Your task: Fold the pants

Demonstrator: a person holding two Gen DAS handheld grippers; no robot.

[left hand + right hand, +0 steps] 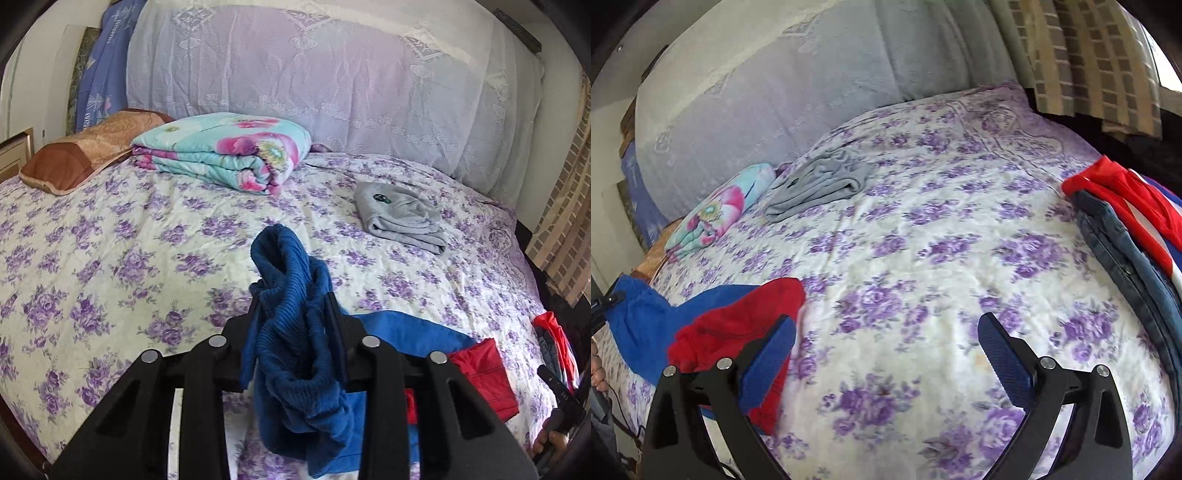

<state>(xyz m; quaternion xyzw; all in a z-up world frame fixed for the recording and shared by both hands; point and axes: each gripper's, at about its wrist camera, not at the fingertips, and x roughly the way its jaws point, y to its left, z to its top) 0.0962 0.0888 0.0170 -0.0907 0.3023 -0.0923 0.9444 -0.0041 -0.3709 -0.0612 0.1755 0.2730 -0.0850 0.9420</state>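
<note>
The left gripper (293,295) is clamped on a bunched ribbed waistband of the blue and red pants (295,354), the fabric gathered between its fingers and hanging below them; the rest of the pants — blue body, red cuff — trails onto the floral bedsheet (110,258) just behind. The right gripper (886,332) stands wide with nothing between its blue pads (1004,354), poised over bare sheet beside the red cuff; a pile of dark denim and red clothing (1126,229) lies at the bed's right edge. Farther back rest folded grey pants (400,216); beyond, a flowered quilt (225,151) and a brown pillow (85,147).
</note>
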